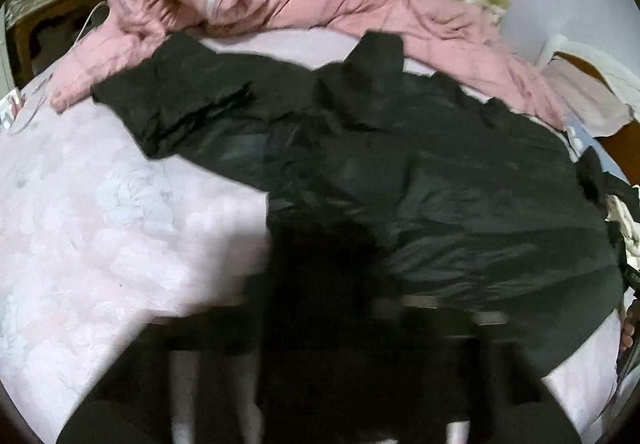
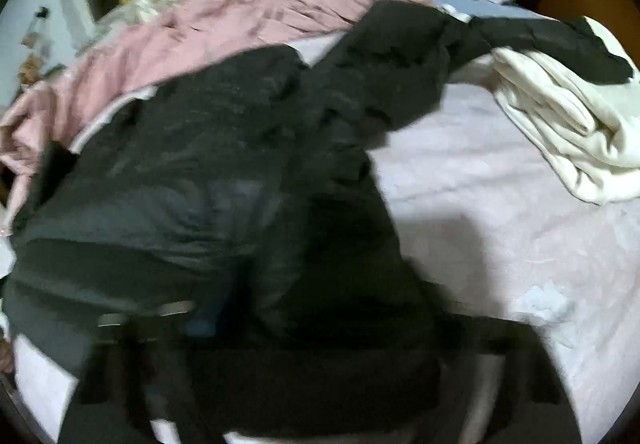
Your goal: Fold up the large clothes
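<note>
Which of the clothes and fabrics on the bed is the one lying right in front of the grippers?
The black jacket, spread flat across the pale bedsheet. The pink quilt is bunched up behind it, and the folded cream garment sits off to the side.

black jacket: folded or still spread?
Spread. The black jacket lies open across the bed, both sleeves out sideways; no fold visible.

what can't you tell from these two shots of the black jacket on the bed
- Left gripper, left wrist view: motion blur and dark cloth hide whether it grips the black jacket.
- Right gripper, right wrist view: the same.
- Jacket's near hem: hidden under both grippers.
- White clothes: what they are, unclear.
</note>
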